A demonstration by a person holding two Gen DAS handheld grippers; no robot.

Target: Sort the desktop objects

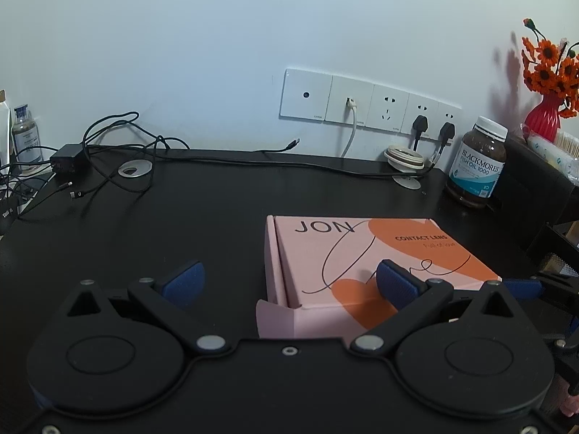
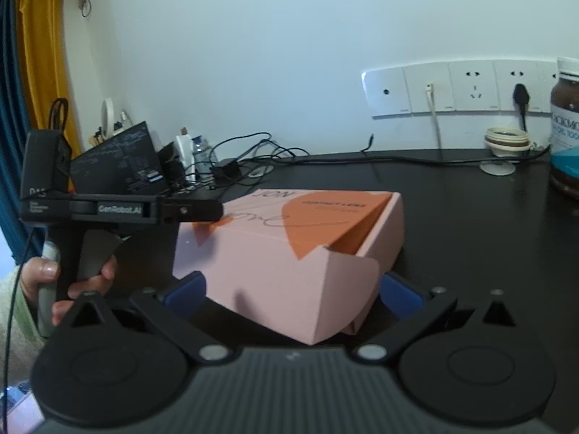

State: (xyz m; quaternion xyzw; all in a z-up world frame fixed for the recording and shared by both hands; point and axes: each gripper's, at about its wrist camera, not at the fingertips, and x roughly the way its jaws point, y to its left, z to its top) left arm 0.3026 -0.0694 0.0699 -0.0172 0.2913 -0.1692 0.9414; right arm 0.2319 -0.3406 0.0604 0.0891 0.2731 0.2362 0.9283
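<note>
Straddling the pink contact lens box [image 2: 289, 253], the right tool [image 2: 293, 289] gapes open around its near corner; the left tool [image 1: 289, 282], also open, hovers over its lid.

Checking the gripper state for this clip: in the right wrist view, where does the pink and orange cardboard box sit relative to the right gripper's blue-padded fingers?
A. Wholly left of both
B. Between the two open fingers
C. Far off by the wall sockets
B: the pink and orange cardboard box sits between the spread fingers of the right gripper, one blue pad on either side of it.
</note>
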